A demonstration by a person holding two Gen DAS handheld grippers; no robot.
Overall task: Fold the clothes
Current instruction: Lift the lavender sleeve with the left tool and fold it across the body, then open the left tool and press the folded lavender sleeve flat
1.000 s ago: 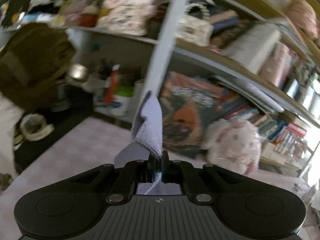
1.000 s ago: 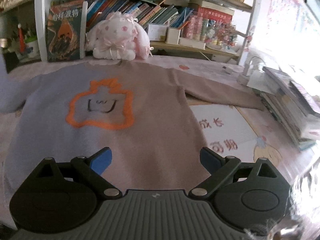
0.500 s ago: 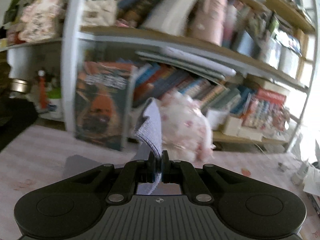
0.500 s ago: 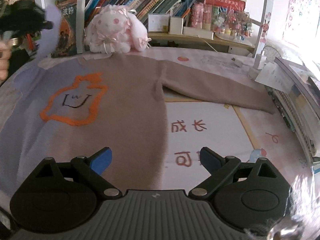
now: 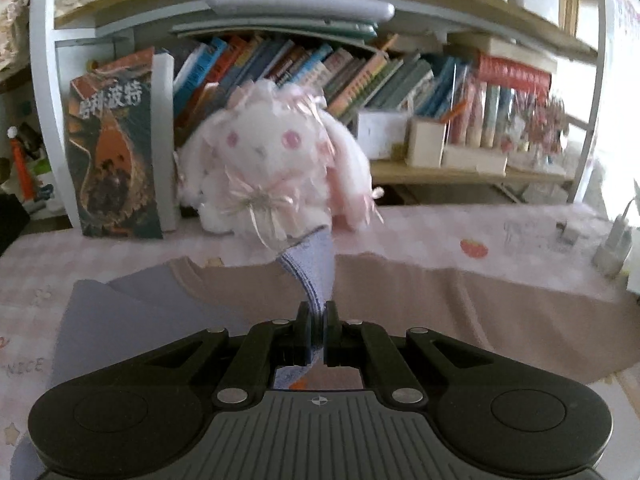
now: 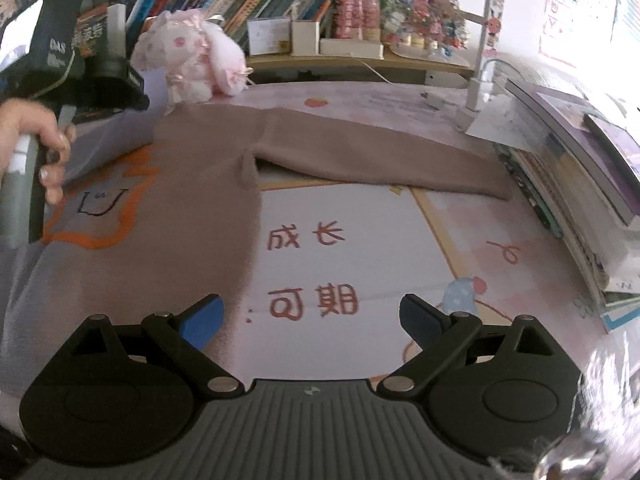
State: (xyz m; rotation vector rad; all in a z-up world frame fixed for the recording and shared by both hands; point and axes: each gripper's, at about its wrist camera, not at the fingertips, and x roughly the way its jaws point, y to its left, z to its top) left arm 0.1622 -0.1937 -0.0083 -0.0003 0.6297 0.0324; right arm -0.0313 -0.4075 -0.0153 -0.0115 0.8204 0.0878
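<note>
A two-tone sweater, lavender on the left and tan on the right with an orange outline print, lies flat on the desk. Its tan sleeve stretches out to the right. My left gripper is shut on the cuff of the lavender sleeve and holds it up over the sweater's body. The left gripper also shows in the right wrist view, above the sweater's left shoulder. My right gripper is open and empty, low over the desk mat beside the sweater's right hem.
A pink plush bunny sits at the back of the desk before a bookshelf. A stack of books lines the right edge. A charger and cable lie at the back right. The printed desk mat lies right of the sweater.
My left gripper has swung right with the lavender sleeve, from facing the left shelves to facing the bunny, over the sweater. My right gripper has shifted right, off the sweater's body.
</note>
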